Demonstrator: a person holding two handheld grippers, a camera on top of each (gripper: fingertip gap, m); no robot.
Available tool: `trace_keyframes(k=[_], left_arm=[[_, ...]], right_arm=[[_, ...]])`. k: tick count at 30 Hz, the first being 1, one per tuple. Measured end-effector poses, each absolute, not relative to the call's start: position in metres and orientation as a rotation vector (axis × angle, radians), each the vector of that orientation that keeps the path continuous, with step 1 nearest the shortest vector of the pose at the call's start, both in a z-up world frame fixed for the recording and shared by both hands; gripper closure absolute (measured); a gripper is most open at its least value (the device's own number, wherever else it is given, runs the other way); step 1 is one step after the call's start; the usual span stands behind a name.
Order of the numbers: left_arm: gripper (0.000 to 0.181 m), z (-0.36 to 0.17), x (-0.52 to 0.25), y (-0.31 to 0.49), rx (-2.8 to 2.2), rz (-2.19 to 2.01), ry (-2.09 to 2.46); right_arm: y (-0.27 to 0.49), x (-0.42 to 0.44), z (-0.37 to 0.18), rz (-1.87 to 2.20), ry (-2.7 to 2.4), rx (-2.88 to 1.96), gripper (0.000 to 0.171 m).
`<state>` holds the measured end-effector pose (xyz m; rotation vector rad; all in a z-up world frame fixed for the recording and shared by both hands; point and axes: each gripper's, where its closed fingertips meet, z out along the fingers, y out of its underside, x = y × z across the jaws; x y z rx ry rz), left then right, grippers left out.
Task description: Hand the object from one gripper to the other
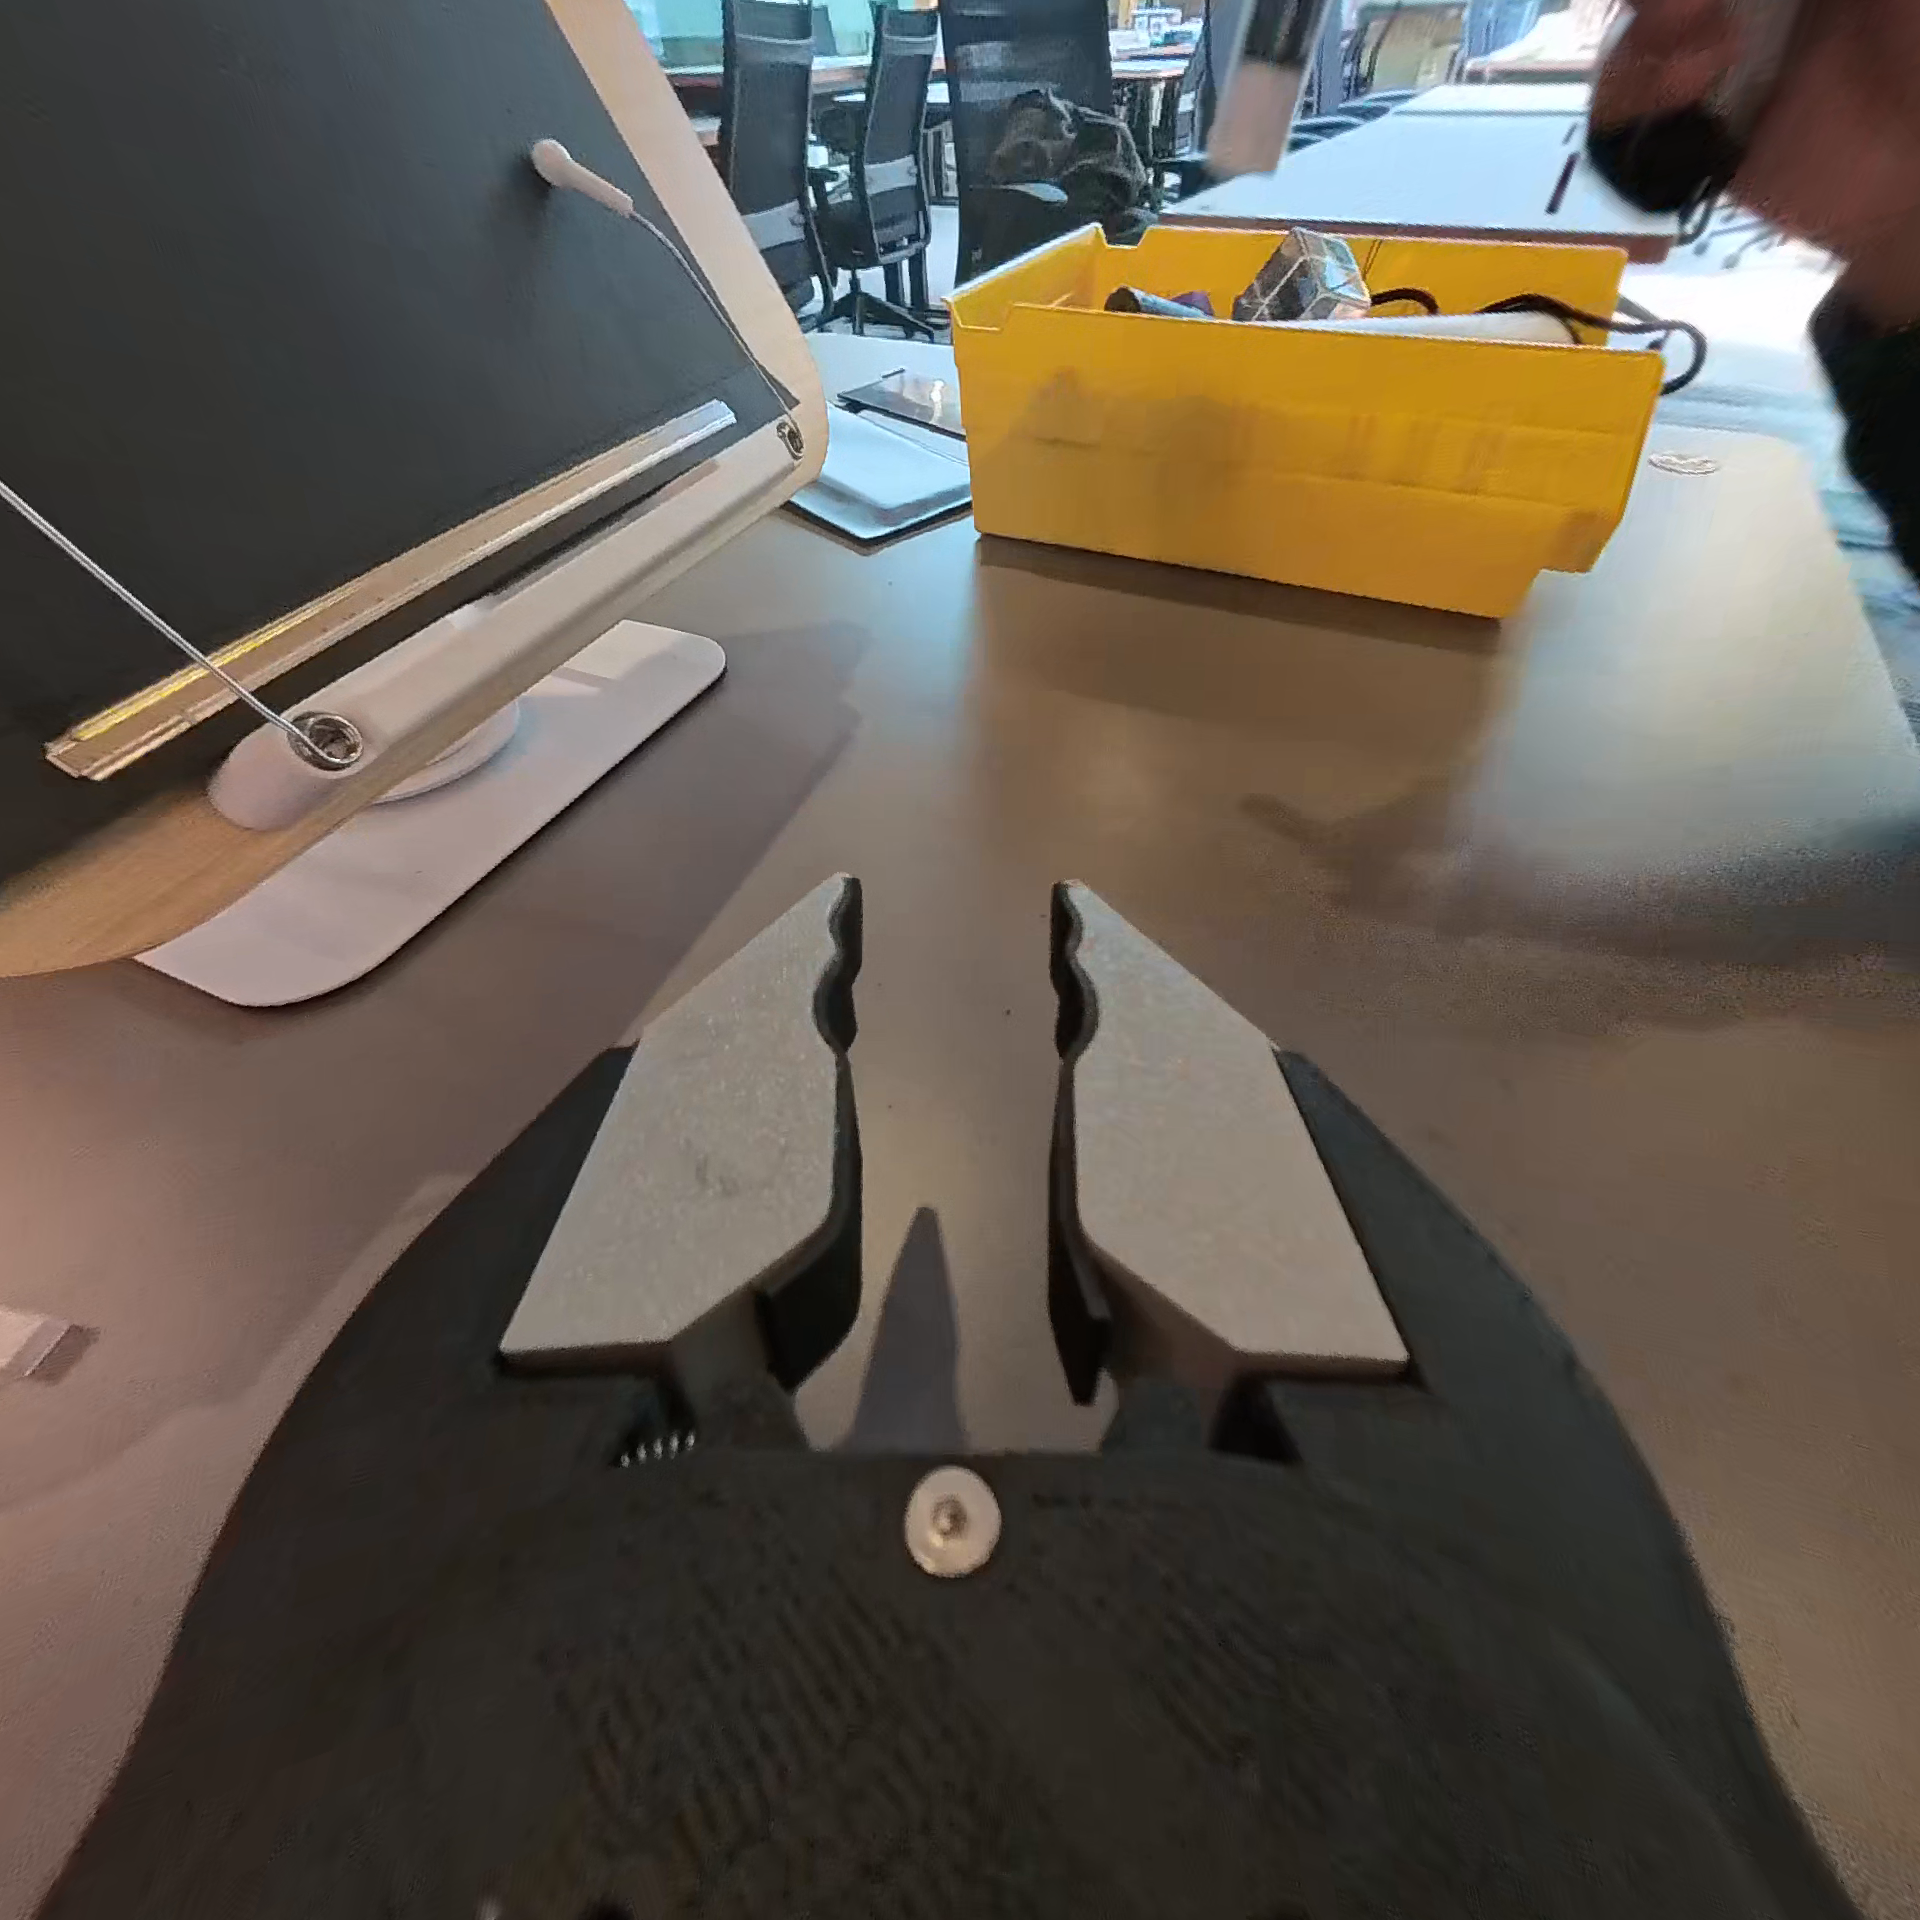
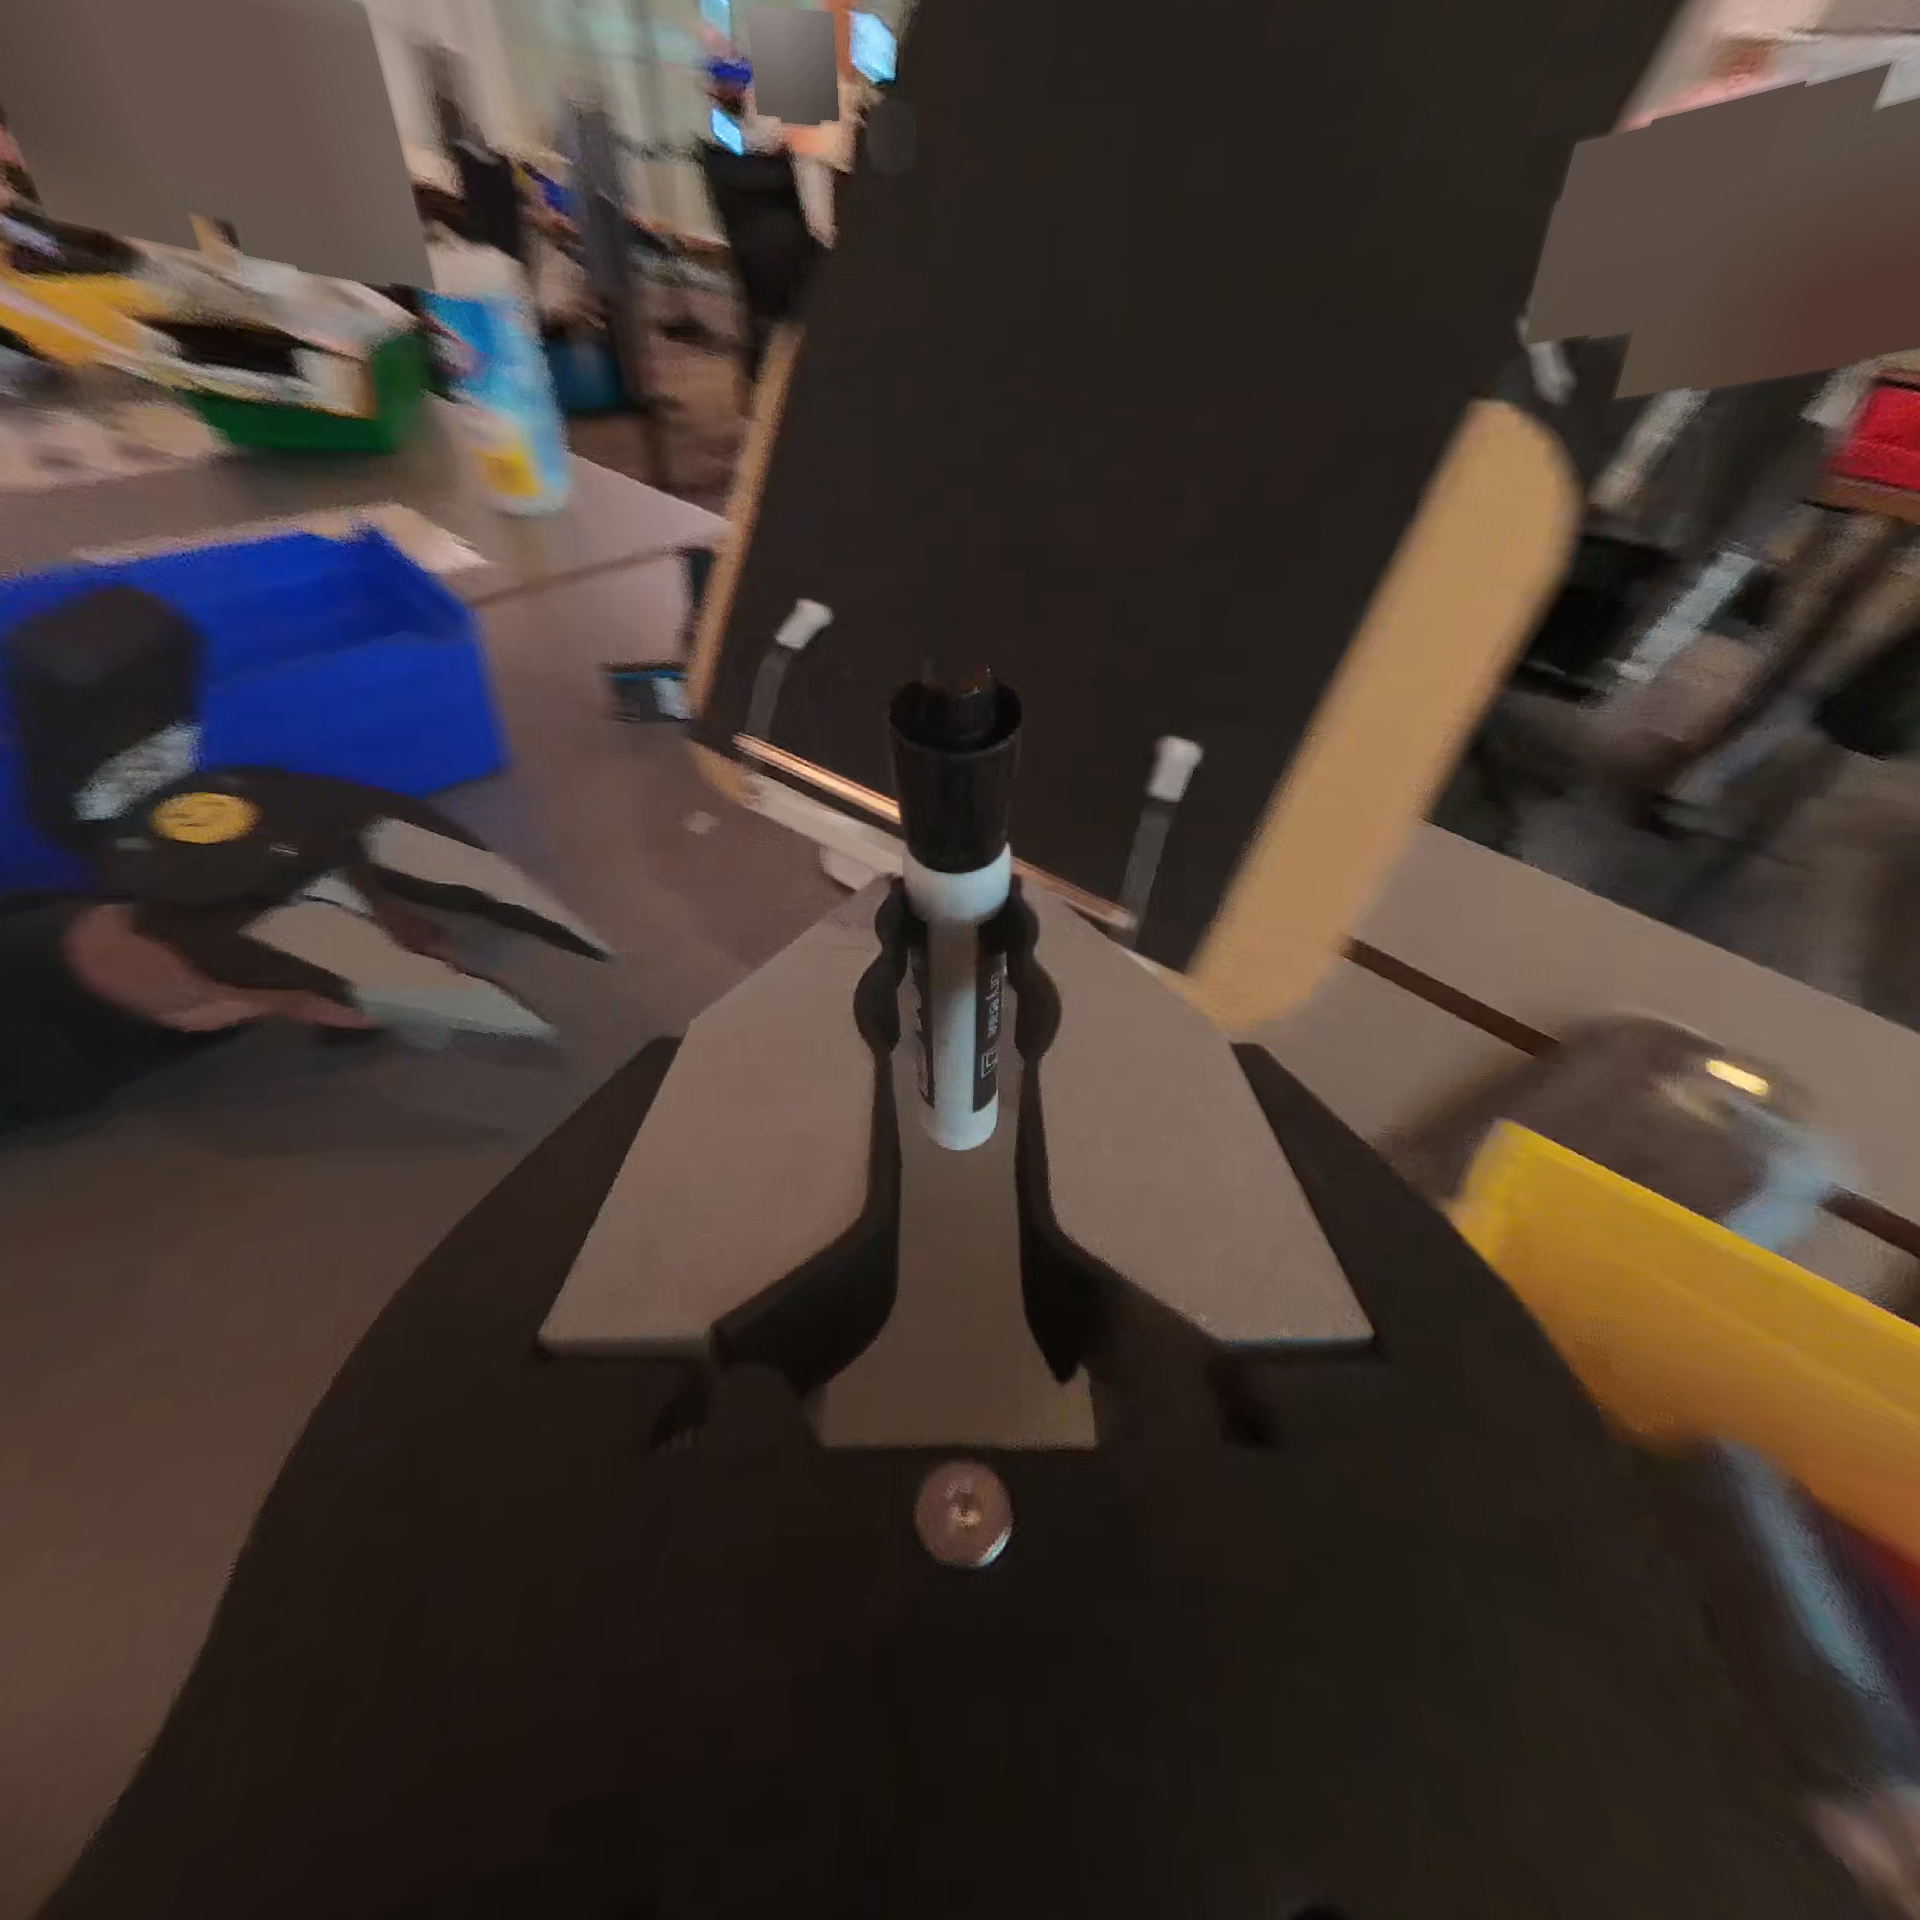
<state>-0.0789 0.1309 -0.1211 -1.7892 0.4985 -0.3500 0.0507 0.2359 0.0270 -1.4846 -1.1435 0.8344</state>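
Note:
My right gripper [image 2: 954, 914] is shut on a white marker [image 2: 958, 997] with a black cap [image 2: 954, 769]; the cap end points forward past the fingertips. It is held above the table in front of a black tilted board [image 2: 1091, 468]. My left gripper [image 1: 954, 914] is open and empty, low over the brown table [image 1: 1351, 831]. It also shows at the left of the right wrist view [image 2: 520, 977], held by a hand, with its jaws apart. A blurred dark shape at the top right of the left wrist view [image 1: 1683, 135] may be the right gripper's hand.
A yellow bin [image 1: 1299, 436] holding several objects stands ahead of the left gripper; it also shows at the lower right of the right wrist view [image 2: 1683, 1299]. The board on its white stand [image 1: 436, 831] is to the left. A blue bin [image 2: 312, 665] sits behind the left gripper. Spacing between my two grippers at the tips: around 25 cm.

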Motion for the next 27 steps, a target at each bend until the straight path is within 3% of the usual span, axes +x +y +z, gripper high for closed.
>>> trace_keyframes(k=[6,9,16,24,26,27], left_arm=[[0.152,-0.121,-0.08,0.131,-1.783,-0.295,0.517],[0.153,-0.121,-0.081,0.131,-1.791,-0.29,0.508],[0.155,-0.125,-0.082,0.132,-1.8,-0.276,0.512],[0.155,-0.127,-0.088,0.134,-1.815,-0.297,0.482],[0.154,-0.127,-0.092,0.135,-1.818,-0.302,0.467],[0.153,-0.127,-0.094,0.135,-1.819,-0.298,0.462]], right_arm=[[0.356,0.198,0.019,0.06,-0.995,-1.872,0.157],[0.383,0.248,-0.003,-0.088,-0.956,-2.016,0.156],[0.427,0.281,-0.057,-0.301,-0.98,-2.231,0.156],[0.459,0.241,-0.085,-0.358,-1.229,-2.299,0.156],[0.466,0.237,-0.085,-0.394,-1.228,-2.303,0.138],[0.469,0.234,-0.083,-0.393,-1.219,-2.292,0.139]])
